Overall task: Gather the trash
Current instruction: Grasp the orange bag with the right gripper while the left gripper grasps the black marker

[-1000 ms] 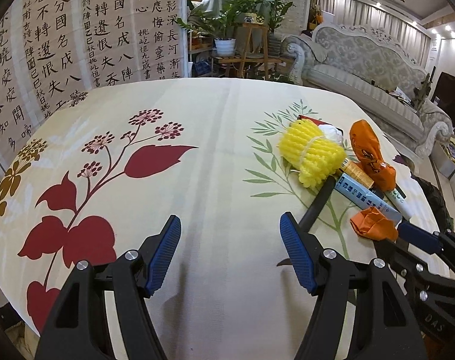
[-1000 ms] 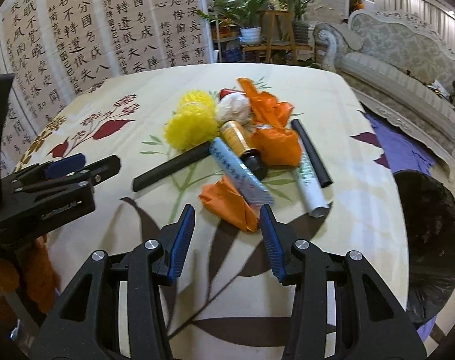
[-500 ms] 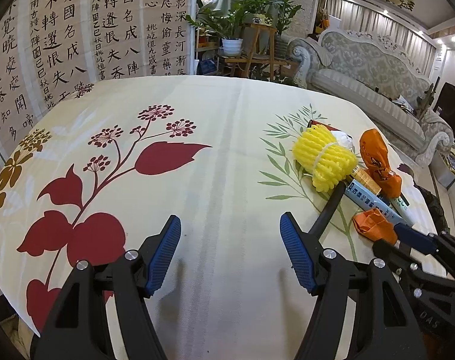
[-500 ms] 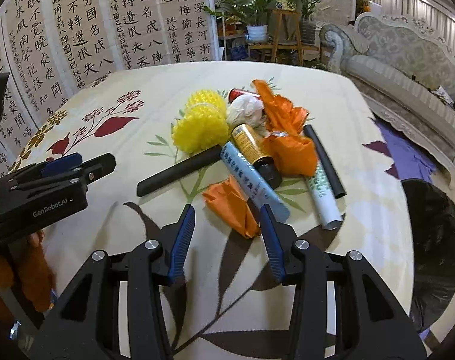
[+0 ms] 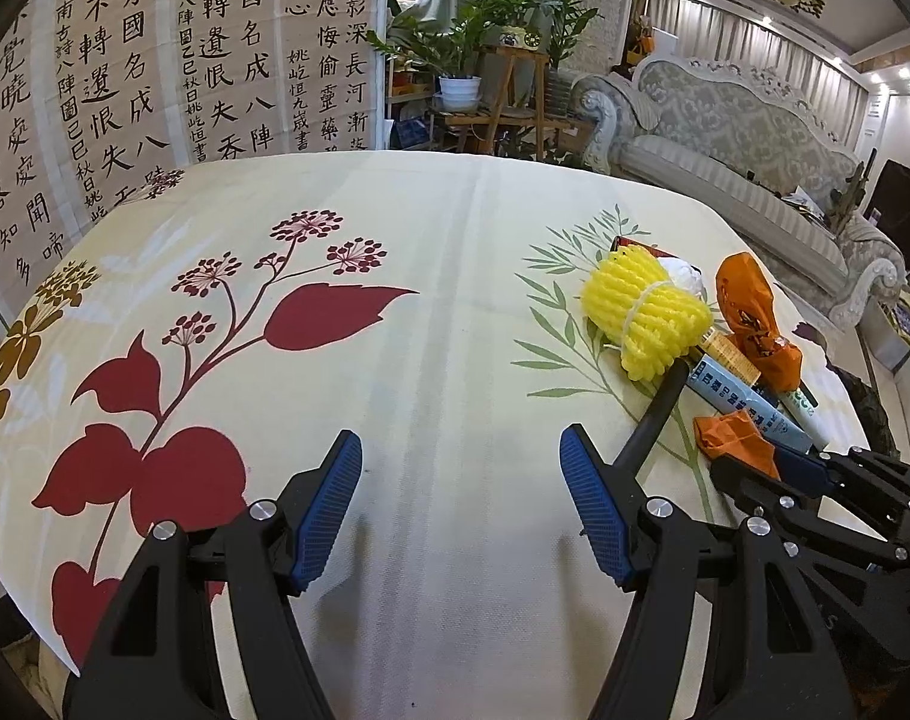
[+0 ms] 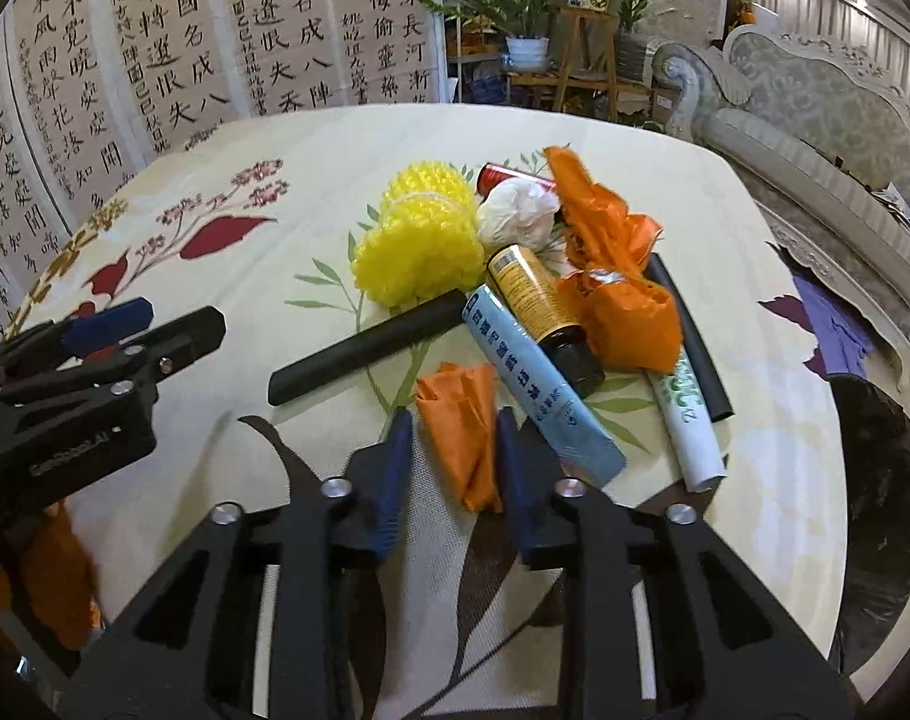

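Right gripper [image 6: 449,468] closing around orange wrapper [image 6: 463,420] at near edge of trash pile. Left gripper [image 5: 460,510] open, empty, above tablecloth [image 5: 455,300].

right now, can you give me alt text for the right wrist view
The right gripper is closing its blue fingers around a crumpled orange wrapper at the near edge of a trash pile on a floral tablecloth. Behind it lie a black tube, yellow foam netting and a light blue tube; the left gripper waits at left.
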`<state>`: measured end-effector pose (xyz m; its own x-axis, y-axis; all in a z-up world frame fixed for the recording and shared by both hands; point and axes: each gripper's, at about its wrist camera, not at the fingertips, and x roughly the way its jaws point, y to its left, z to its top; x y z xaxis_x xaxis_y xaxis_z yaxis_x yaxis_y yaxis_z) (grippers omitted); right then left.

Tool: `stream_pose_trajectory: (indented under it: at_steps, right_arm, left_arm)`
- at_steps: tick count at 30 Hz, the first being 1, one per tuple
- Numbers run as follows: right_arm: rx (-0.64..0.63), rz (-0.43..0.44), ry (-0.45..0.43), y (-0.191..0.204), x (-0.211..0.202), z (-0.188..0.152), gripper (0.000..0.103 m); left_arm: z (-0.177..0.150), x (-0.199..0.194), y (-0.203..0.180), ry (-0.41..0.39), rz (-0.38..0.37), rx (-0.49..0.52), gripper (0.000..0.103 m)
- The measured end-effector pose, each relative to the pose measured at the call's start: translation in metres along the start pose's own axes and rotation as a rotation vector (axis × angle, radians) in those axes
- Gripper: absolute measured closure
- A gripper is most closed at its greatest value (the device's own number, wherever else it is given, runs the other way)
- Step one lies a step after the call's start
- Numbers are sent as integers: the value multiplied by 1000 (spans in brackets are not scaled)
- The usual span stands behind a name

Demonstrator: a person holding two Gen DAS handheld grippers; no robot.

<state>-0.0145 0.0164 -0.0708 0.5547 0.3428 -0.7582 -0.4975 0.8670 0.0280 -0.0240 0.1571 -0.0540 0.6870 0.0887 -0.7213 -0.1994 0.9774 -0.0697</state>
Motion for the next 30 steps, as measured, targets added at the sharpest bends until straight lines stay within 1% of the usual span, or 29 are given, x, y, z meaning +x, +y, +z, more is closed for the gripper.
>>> stream_pose_trajectory:
  at_steps: [5,10,14,20,22,24,26,27,28,30]
  right_arm:
    - [9,0,-27,-2,-9,0,79]
    - [47,-13,-80,-17,-31,1,79]
    - [87,-51,-108,-37,-44,-1,79]
    - [150,-102,-116,-67,-48,-7,79]
    - [169,-116,-119,-77,-48,-10,79]
    - [180,-122,-120,-83,-49,-11,79]
    - [191,-125,-122,-88,-48,-12,79]
    - [195,-125,-123,-90,-48,-13,79]
    - [200,-124,-124,-93,-48,-14,79]
    - [206,-123,-125,-97,-47,-15,79]
  left_arm:
    - [1,0,-2,-3,-2,9,36]
    - [3,1,-12,-4,-23,29,36]
    - [5,3,-25,-7,-45,62,36]
    - [9,13,-48,4,-73,112,37]
    - [11,18,-54,16,-84,127,40]
    - [13,24,-59,33,-94,137,46]
    - [13,30,-62,57,-103,147,59]
    - [13,32,-64,70,-107,153,61]
    - [12,35,-66,85,-121,159,68]
    - [10,34,-70,85,-124,175,70]
